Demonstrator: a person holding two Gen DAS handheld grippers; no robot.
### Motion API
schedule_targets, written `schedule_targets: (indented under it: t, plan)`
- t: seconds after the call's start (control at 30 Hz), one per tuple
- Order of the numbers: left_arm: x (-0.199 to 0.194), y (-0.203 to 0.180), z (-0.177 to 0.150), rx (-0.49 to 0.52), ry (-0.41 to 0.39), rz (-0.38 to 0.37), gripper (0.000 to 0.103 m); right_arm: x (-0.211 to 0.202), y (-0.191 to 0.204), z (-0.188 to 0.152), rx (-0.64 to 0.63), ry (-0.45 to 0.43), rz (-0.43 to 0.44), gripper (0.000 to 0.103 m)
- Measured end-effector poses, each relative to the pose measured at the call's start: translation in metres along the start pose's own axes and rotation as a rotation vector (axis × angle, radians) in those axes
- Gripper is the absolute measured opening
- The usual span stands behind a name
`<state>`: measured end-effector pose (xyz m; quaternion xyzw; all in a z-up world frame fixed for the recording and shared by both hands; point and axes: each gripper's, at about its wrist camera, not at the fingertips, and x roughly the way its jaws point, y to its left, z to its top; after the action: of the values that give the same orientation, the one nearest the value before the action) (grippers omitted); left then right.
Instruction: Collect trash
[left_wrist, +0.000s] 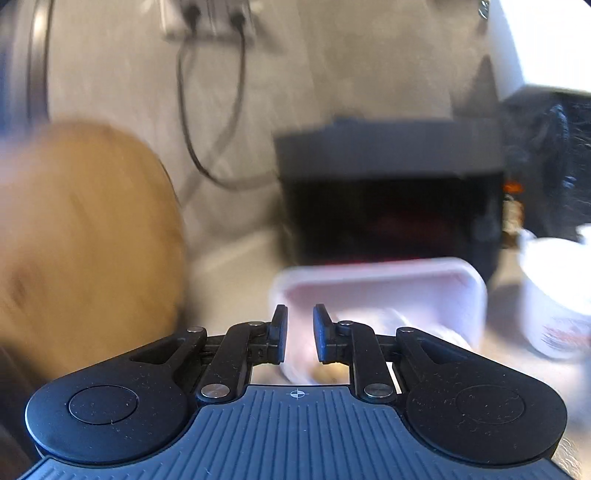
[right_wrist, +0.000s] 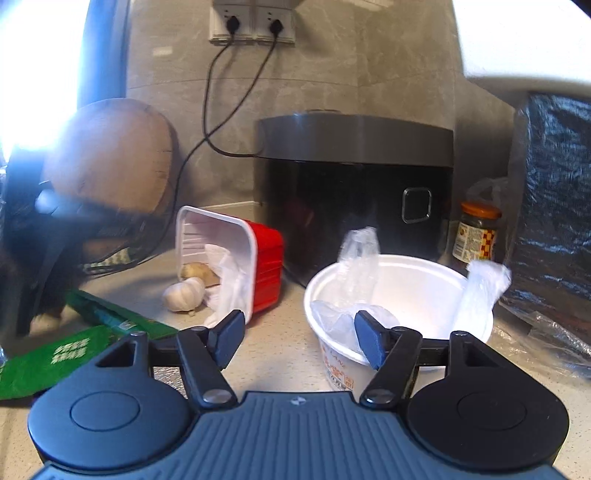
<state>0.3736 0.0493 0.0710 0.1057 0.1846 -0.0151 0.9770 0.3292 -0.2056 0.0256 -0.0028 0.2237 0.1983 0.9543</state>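
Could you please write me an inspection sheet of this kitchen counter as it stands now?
Surface: pale speckled counter, littered.
Job's things: red tray tipped on its side, plastic film spilling out; white paper bowl upright, holding a clear plastic bag; green wrappers lying flat.
Clutter: garlic bulb at the tray's mouth; jar with orange lid; black bag at right.
Grippers: left gripper fingers narrowly apart, empty, view blurred; right gripper open, empty.
Cables: two black cords plugged into the wall socket.
Surroundings: black rice cooker; round wooden board; grey wall.
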Motion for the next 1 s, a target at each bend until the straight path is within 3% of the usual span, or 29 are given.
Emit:
schedule_targets:
  t: [0.1, 0.2, 0.37, 0.47, 0.57, 0.67, 0.73, 0.8, 0.87, 1.0]
  plan:
    - [-0.007, 0.011, 0.025, -0.12, -0.076, -0.041, 0.017, -0.007, 0.004, -0.001, -0.02, -0.001, 0.008, 0.071]
    - [0.011, 0.001, 0.051, -0.161, -0.073, -0.14, 0.018, -0.006, 0.005, -0.001, -0.021, 0.005, -0.003, 0.071]
    - [0.058, -0.028, 0.057, -0.032, 0.053, -0.108, 0.022, -0.013, 0.003, -0.006, -0.005, 0.013, -0.013, 0.072]
    - [0.062, -0.019, 0.041, -0.071, 0.151, -0.117, 0.021, -0.022, 0.0, -0.012, -0.014, 0.009, -0.021, 0.073]
    - [0.038, -0.008, 0.027, -0.094, 0.126, -0.149, 0.021, -0.024, 0.004, -0.013, -0.037, -0.004, -0.037, 0.073]
    - [0.009, 0.002, 0.015, -0.128, 0.157, -0.195, 0.019, -0.022, 0.015, -0.01, -0.052, -0.013, -0.017, 0.074]
    - [-0.007, 0.004, 0.004, -0.118, 0.231, -0.252, 0.02, -0.018, 0.026, -0.007, -0.081, -0.022, -0.018, 0.074]
    - [-0.015, 0.006, -0.012, -0.157, 0.342, -0.316, 0.021, -0.01, 0.035, -0.005, -0.126, -0.026, -0.075, 0.074]
    - [-0.029, 0.009, -0.022, -0.173, 0.327, -0.298, 0.021, -0.006, 0.042, -0.003, -0.147, -0.027, -0.122, 0.074]
    - [-0.048, 0.028, -0.028, -0.223, 0.25, -0.217, 0.021, -0.015, 0.058, 0.003, -0.169, -0.028, -0.045, 0.074]
